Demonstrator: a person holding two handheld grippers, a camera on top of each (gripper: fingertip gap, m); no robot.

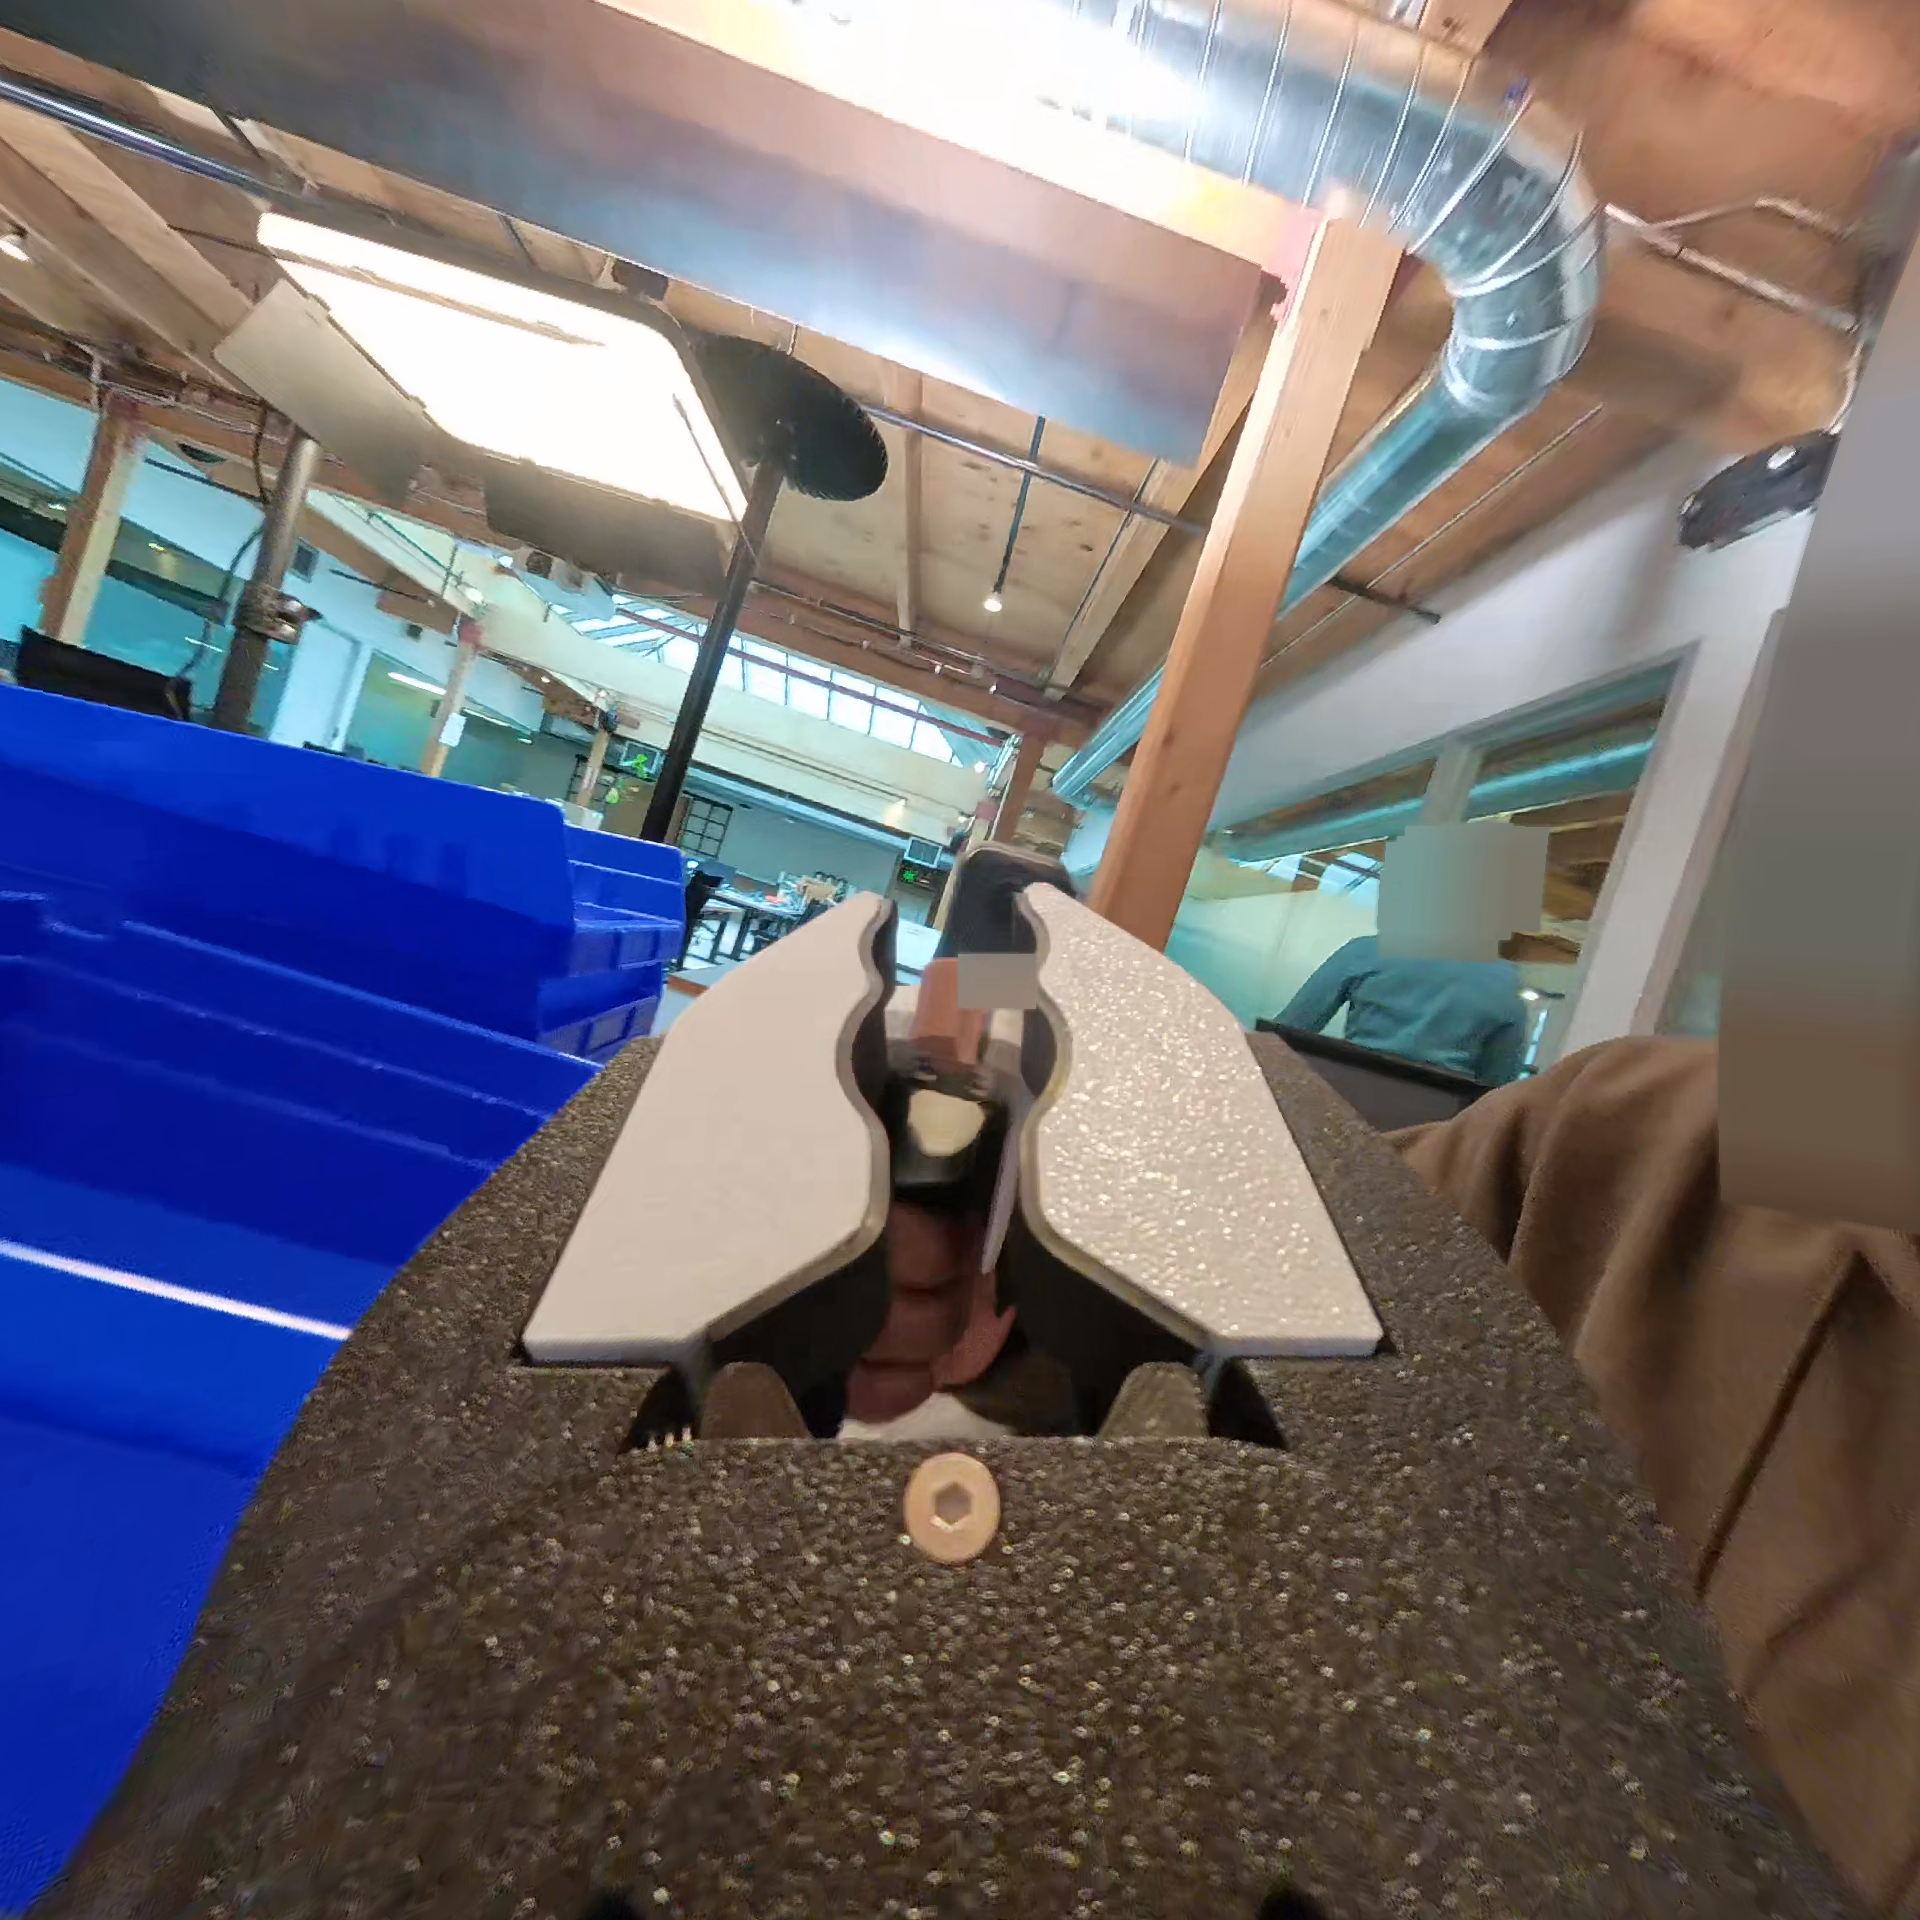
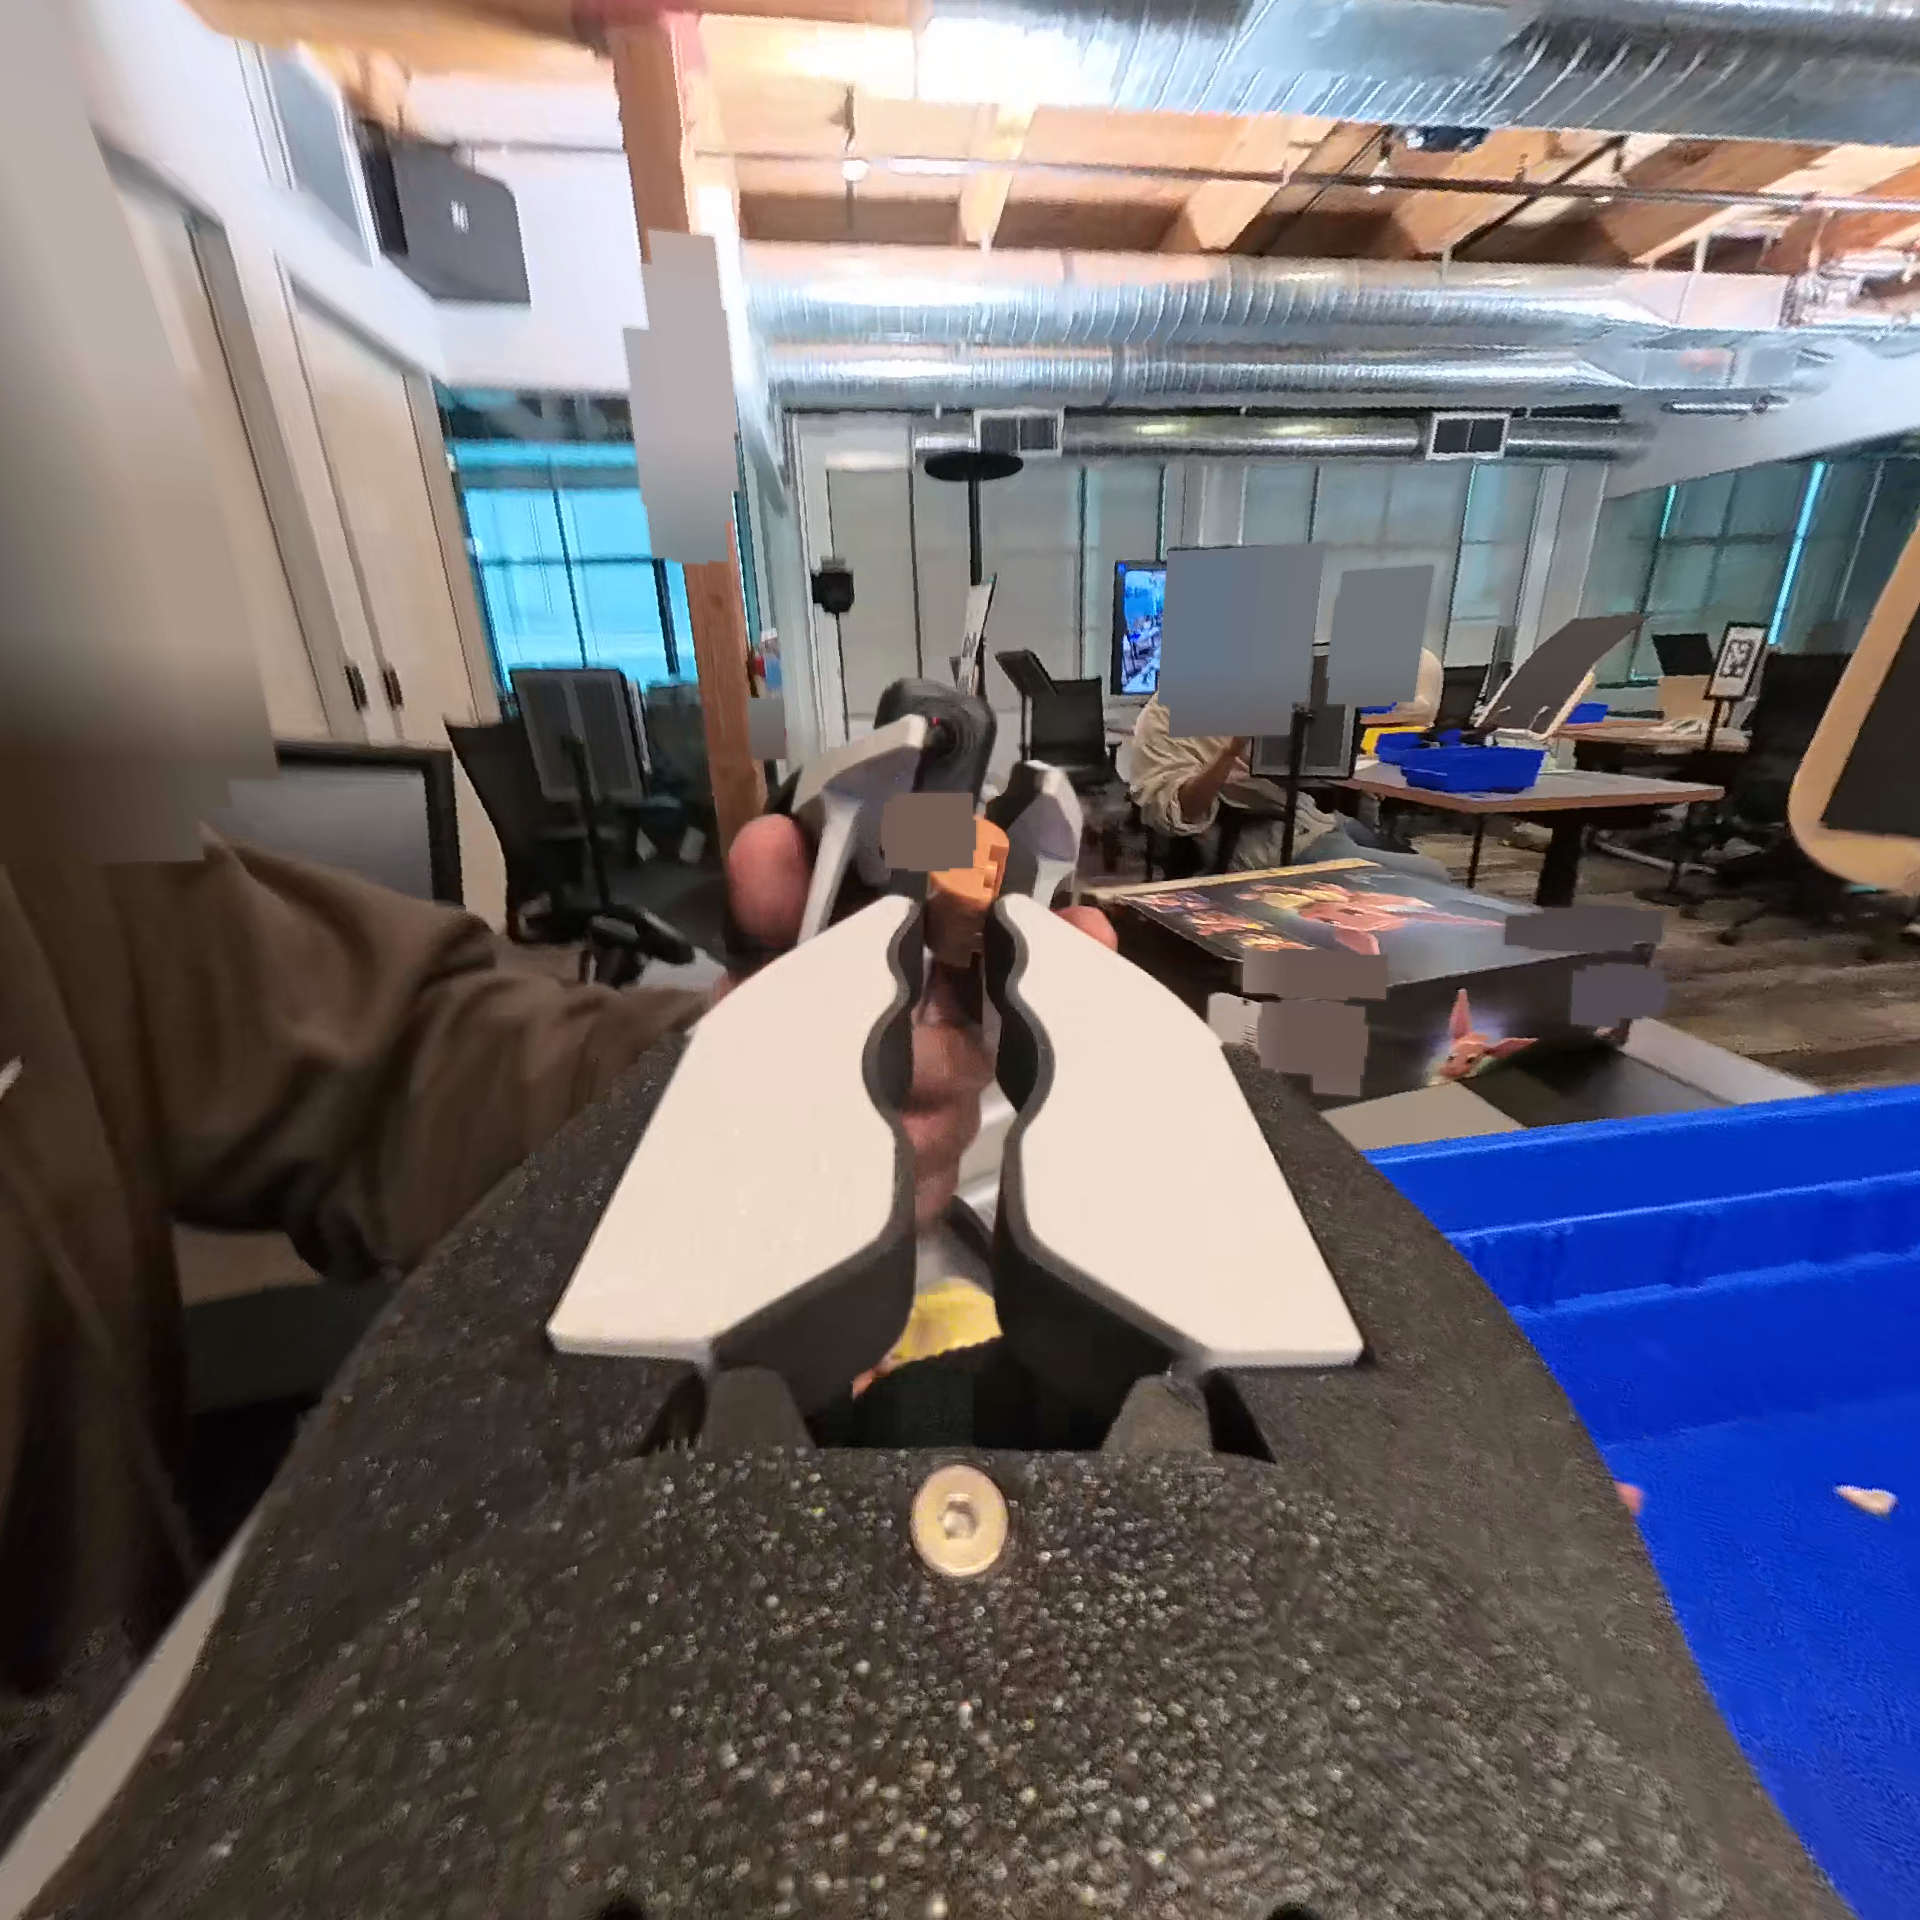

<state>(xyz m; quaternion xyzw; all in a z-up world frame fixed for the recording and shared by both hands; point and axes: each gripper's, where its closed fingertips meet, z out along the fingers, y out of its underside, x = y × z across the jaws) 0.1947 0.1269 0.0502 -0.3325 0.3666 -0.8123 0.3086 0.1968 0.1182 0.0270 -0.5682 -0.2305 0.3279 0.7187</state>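
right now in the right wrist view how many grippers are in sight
2. The right gripper fills the foreground, fingertips closed on a small orange piece. The left gripper faces it just beyond, held in a hand, jaws apart. None seems hidden.

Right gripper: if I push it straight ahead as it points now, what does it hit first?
The left gripper: it faces the right gripper head-on, just beyond the orange piece between the right fingertips. Depth is unclear, but it looks very close.

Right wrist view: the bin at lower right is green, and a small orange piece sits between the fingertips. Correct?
No: the bin is blue, as the right wrist view shows. The small orange piece does sit between the right gripper's fingertips.
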